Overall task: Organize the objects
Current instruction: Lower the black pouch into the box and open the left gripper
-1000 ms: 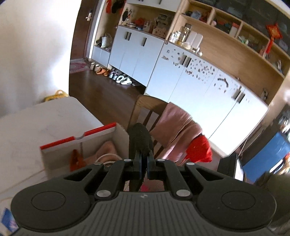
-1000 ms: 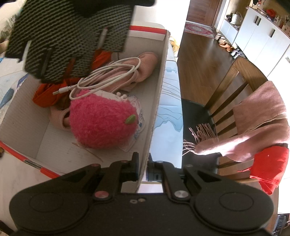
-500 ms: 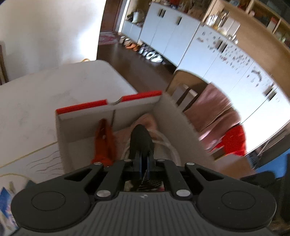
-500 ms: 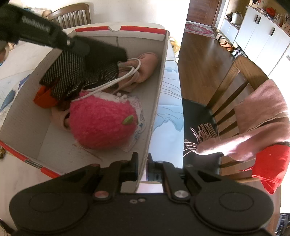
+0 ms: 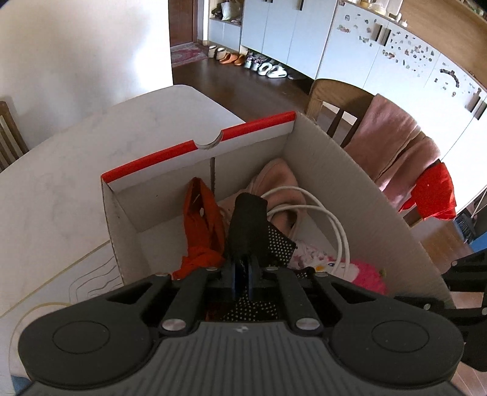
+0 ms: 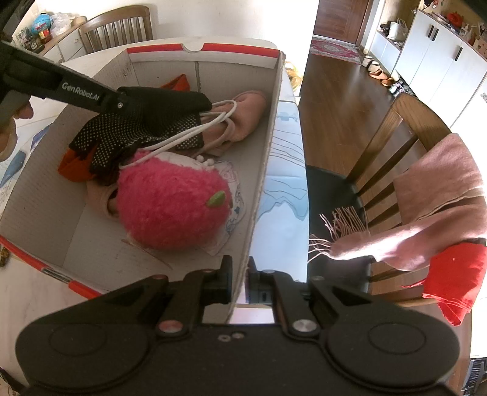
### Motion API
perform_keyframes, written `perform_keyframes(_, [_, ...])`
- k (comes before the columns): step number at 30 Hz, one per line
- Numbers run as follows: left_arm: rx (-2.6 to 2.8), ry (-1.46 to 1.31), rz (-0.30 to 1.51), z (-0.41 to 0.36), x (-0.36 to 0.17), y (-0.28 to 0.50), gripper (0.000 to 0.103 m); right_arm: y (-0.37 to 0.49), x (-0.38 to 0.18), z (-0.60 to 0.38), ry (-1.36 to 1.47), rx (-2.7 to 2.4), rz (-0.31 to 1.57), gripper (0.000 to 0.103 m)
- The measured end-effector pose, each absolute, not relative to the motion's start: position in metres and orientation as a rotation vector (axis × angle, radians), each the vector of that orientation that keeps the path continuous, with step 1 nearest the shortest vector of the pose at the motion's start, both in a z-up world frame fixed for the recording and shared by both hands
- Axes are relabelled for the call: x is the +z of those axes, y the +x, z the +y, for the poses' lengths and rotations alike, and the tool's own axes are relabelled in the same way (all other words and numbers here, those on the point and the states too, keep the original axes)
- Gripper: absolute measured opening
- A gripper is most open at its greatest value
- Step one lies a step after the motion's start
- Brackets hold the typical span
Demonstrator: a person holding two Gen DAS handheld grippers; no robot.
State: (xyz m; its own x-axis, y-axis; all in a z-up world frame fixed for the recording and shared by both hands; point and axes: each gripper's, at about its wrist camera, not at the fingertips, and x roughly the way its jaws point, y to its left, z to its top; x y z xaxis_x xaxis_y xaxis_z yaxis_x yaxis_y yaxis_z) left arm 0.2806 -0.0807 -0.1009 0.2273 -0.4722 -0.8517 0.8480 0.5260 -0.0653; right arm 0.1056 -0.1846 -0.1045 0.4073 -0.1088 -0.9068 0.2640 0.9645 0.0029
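Note:
A cardboard box with red trim [image 5: 197, 146] [image 6: 268, 158] stands on the white table. My left gripper [image 5: 242, 271] [image 6: 121, 102] is shut on a black dotted glove [image 5: 248, 228] [image 6: 143, 128] and holds it low inside the box, over a white cable [image 5: 328, 219] [image 6: 213, 121], pink slippers [image 5: 280, 179] [image 6: 246, 112] and an orange cloth [image 5: 202, 222] [image 6: 71, 169]. A fuzzy pink plush [image 6: 173, 207] [image 5: 365, 274] lies in the box. My right gripper [image 6: 239, 280] is shut on the box's right wall.
A wooden chair [image 6: 395, 146] draped with a pink scarf [image 6: 441, 189] and a red cloth [image 6: 453, 274] stands just right of the table. Another chair [image 6: 118, 27] is at the far end. White cabinets [image 5: 350, 45] and shoes [image 5: 268, 65] line the far wall.
My left gripper has come down with the glove from above the box to inside it, onto the cable and slippers. My right gripper has stayed clamped on the box wall.

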Motion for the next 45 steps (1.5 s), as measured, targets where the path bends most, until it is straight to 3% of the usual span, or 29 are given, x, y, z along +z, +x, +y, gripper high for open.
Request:
perform_keyframes(10, [-0.947,0.493,0.955,-0.075,-0.102,0.275,0.008,0.106,-0.104,-0.184,0.149,-0.237,1.133,0.007])
perform_keyframes(13, [-0.949,0.492,0.947,-0.072,-0.1,0.272,0.015,0.105,-0.104,-0.184,0.146,-0.238,1.134,0.007])
perform_keyframes(16, [-0.949,0.484,0.929,-0.066,-0.097,0.268,0.033,0.105,-0.104,-0.184,0.144,-0.238,1.135,0.007])
perform_keyframes(18, [-0.951,0.476,0.908,-0.062,-0.093,0.265,0.06,0.105,-0.104,-0.185,0.145,-0.239,1.135,0.006])
perform_keyframes(19, [-0.952,0.468,0.89,-0.059,-0.089,0.264,0.064,0.105,-0.104,-0.185,0.145,-0.239,1.134,0.006])
perform_keyframes(39, [-0.99,0.293,0.807,0.016,-0.027,0.246,0.066,0.106,-0.103,-0.186,0.139,-0.236,1.137,0.006])
perform_keyframes(45, [-0.937,0.26,0.764,0.052,-0.009,0.25,0.077,0.106,-0.103,-0.187,0.134,-0.239,1.138,0.006])
